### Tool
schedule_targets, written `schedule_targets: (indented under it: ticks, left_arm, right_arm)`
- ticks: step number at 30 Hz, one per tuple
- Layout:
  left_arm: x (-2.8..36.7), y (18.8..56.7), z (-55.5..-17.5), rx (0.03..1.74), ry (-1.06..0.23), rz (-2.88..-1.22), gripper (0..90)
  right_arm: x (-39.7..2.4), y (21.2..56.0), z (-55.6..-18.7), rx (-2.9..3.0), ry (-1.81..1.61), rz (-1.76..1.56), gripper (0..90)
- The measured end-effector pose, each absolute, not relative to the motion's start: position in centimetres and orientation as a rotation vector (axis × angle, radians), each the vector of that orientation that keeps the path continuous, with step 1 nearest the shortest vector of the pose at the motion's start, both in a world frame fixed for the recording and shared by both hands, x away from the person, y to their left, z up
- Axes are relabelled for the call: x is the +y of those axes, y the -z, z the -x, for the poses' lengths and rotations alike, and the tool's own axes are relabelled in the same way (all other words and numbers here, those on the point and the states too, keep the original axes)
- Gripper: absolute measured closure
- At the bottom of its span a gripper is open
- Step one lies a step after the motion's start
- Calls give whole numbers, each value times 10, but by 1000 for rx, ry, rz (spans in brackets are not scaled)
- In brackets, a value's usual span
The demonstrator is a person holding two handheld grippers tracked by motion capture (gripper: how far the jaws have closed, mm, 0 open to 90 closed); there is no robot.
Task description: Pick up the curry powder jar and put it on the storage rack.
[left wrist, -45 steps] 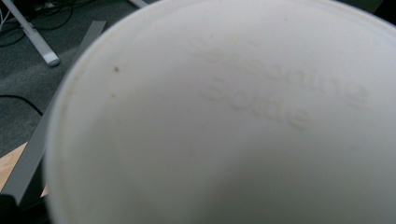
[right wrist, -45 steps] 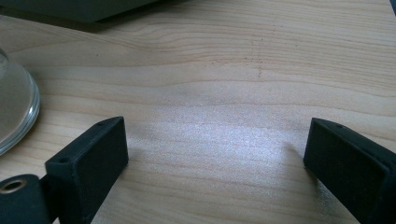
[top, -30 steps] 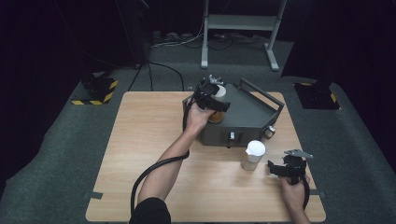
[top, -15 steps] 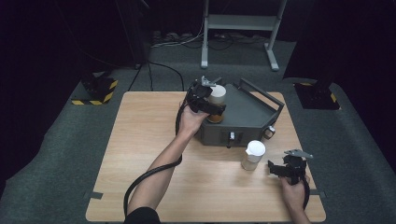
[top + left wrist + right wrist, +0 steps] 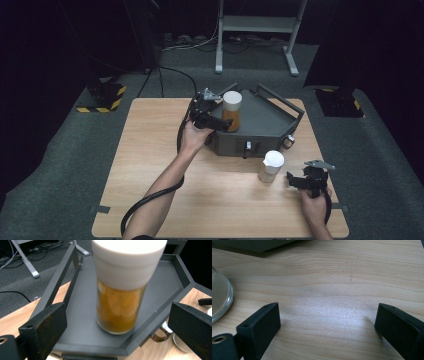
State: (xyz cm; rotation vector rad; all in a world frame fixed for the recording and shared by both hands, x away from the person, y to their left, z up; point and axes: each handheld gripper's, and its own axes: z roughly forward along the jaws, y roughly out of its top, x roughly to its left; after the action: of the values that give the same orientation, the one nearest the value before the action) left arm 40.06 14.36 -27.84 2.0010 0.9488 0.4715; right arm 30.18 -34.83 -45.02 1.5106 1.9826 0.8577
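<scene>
Tabletop (image 5: 150,150) of pale wood carries everything here, with dark carpet around it. Next in size is a dark grey tray (image 5: 270,120) with raised rails, standing at the far middle of the tabletop, ahead of the left gripper's (image 5: 220,122) fingers (image 5: 42,327). On the tray's floor stands a tall jar (image 5: 120,307) with a white lid and orange contents, upright, straight ahead between those fingers, which are spread wide on either side of it and clear of the glass. The left hand (image 5: 192,137) holds that gripper at the tray's near left edge. A second jar (image 5: 271,166), also white-lidded, stands on the bare wood just in front of the tray, near and to the left of the right gripper (image 5: 300,181). Its fingers (image 5: 259,322) are spread wide over bare wood, and the jar's glass base lies just outside the left finger.
</scene>
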Motion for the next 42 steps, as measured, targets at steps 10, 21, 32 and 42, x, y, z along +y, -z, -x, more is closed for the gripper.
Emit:
schedule_targets:
  ticks: [10,21,32,42]
  left_arm:
    - [152,292,-382,953,-459,-1997,20]
    - [157,310,-368,978,-442,-1984,2]
    - [155,329,-349,965,-453,-1994,2]
    - [162,355,-339,999,-423,-1994,2]
  right_arm:
    - [-348,450,-302,1983,-858,-1511,59]
    - [-348,450,-302,1983,-858,-1511,59]
    - [-348,450,-302,1983,-858,-1511,59]
    - [-348,450,-302,1982,-858,-1511,59]
